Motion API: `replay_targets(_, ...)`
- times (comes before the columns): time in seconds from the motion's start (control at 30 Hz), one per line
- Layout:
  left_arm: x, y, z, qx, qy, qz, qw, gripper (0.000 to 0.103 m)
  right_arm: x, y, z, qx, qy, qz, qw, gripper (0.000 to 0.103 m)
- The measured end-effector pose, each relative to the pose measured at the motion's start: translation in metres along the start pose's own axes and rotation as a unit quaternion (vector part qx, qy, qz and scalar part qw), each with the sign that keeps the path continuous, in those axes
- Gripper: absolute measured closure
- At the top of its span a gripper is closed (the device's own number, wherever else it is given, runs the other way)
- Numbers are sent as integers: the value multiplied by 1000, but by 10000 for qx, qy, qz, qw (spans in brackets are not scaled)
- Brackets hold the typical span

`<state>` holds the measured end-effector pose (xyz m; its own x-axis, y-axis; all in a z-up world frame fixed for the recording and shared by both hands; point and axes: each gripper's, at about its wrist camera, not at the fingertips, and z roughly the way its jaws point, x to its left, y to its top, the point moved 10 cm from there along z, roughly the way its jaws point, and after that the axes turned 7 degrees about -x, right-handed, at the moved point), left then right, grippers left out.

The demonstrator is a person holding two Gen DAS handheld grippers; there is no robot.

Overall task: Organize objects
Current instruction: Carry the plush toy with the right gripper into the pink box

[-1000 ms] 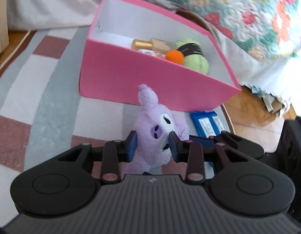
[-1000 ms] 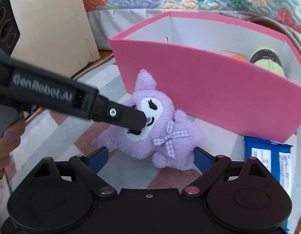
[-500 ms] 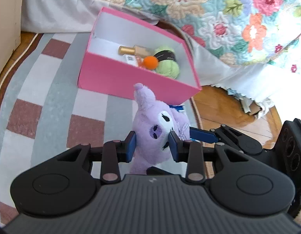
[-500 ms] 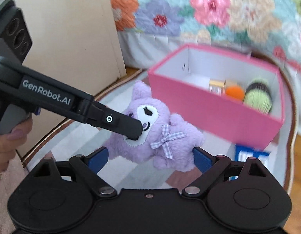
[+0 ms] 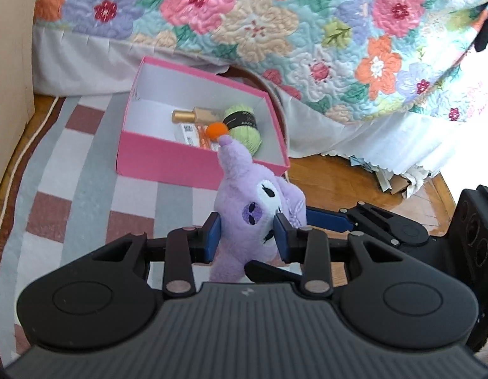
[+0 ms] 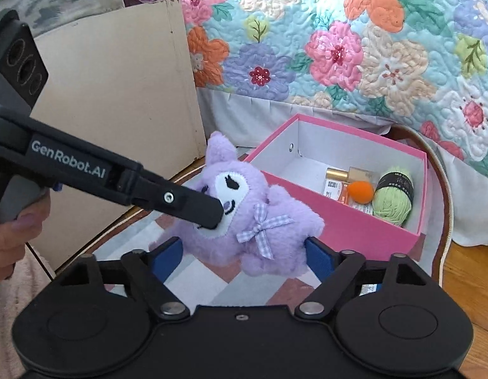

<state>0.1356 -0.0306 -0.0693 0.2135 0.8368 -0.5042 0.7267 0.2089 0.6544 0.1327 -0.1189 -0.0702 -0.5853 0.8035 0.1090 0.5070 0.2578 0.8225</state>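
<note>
Ahead of you and below lies the pink box (image 5: pixel 168 154), on the striped rug (image 5: pixel 70 195) at the foot of the bed with its flowered quilt (image 5: pixel 275 31). The box's long axis runs left to right across the left wrist view, its open top towards you.

The purple plush toy (image 5: pixel 253 208) hangs in the air on the near side of the box's front wall, so the way in is forward and down over that wall. Your left gripper (image 5: pixel 246 234) is clamped on the toy's head, its blue pads pressed into the fur on both sides. Your right gripper (image 6: pixel 242 254) straddles the toy's body; its jaws have just been closing in, but they stand wide and whether the pads yet press on the fur cannot be told. The left does the carrying and is the nearer to the free end of the box.

Inside already, at the right end: a ball of green yarn (image 6: pixel 392 199), a small orange ball (image 6: pixel 360 191), a gold-capped bottle (image 6: pixel 348 173).

Readable writing: "GenRobot.AI" on the left gripper's arm in the right wrist view. The yarn's black band and the carton labels are too small to read.
</note>
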Motion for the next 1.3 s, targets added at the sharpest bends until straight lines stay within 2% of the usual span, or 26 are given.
replay_targets(0.07,-8,6,-7,-94,-17,91,9999,69,-1,7,-7,-129,-5,-37,9999,18)
replay_targets(0.17,-17,17,-15,-335,74,298,9990,69,-1,13,-15,-222,-40,-207,9995,27)
replay_targets(0.4,-21,38,-13,-436,127,314,9985,69,-10,30,-18,-435,-100,-246,9987,33)
replay_targets(0.6,-12,72,-4,-725,86,-153,9972,69,-28,52,-7,-504,-133,-378,9979,53)
replay_targets(0.83,2,117,35,-713,319,-272,9966,67,-57,85,26,-503,-175,-418,9977,59)
replay_targets(0.93,14,133,69,-740,705,-37,9948,66,-77,88,55,-284,-13,-26,9996,61)
replay_targets(1.07,34,135,128,-432,1078,-48,9932,68,-114,78,108,151,-42,606,9980,62)
replay_targets(1.13,45,134,154,-187,1253,-27,9919,68,-132,68,133,355,31,1079,9935,62)
replay_targets(1.3,59,125,205,462,1529,462,9861,67,-156,40,173,745,125,2036,9761,62)
